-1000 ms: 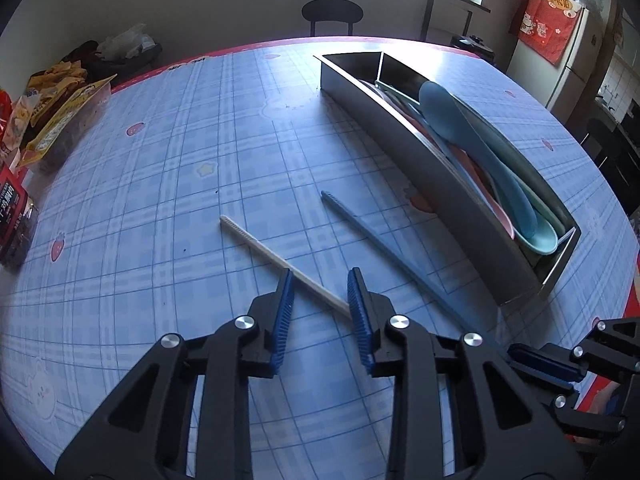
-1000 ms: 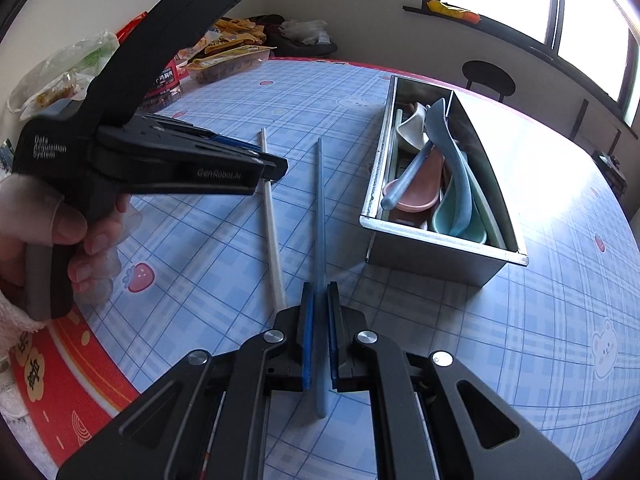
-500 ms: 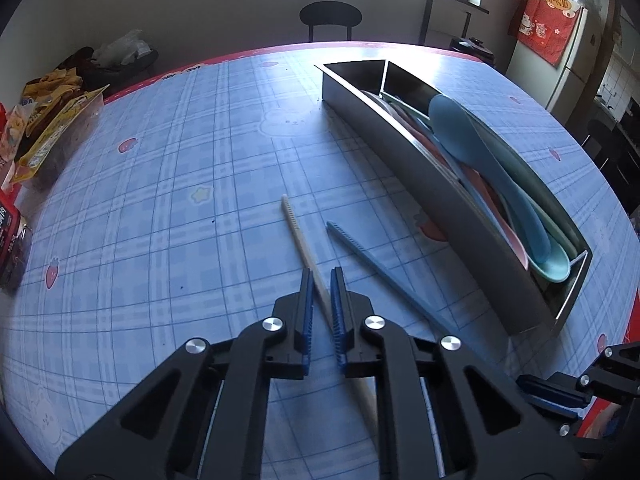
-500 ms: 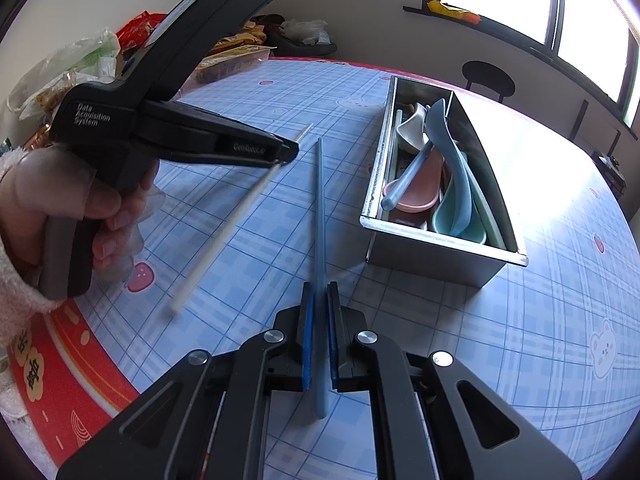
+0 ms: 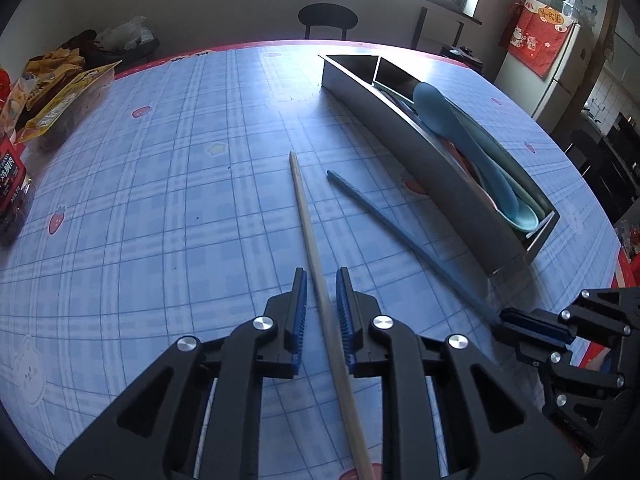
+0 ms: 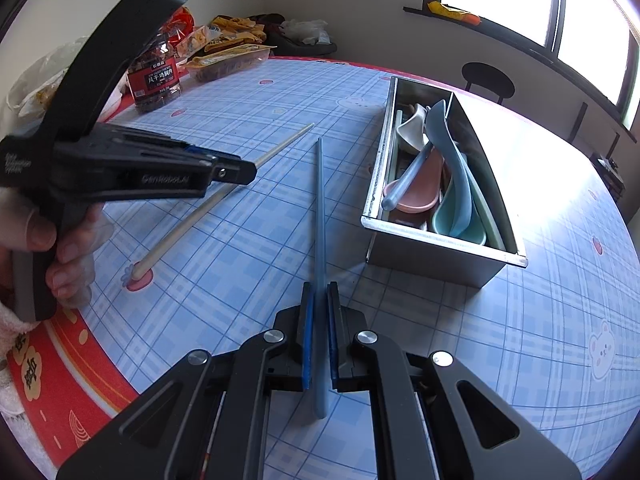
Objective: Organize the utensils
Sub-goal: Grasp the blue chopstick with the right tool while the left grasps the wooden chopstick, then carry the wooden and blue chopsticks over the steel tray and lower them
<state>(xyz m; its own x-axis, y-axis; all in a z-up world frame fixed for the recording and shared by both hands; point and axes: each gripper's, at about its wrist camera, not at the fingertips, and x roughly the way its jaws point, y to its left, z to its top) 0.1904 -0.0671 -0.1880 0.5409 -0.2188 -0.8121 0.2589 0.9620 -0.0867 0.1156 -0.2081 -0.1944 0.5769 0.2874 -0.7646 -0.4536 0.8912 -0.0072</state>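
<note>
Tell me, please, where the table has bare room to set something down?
Bare cloth lies between the beige chopstick and the snack packets, and right of the tray. It is crowded in the tray and between the two chopsticks.

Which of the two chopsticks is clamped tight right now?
The blue chopstick, pinched in the right hand-held gripper. The beige wooden chopstick sits loose between the left hand-held gripper's opening jaws.

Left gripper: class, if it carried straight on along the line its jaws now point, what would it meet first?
Probably the blue checked tablecloth: the left gripper tilts down toward bare cloth, along the beige chopstick between its opening jaws. Depth is unclear.
</note>
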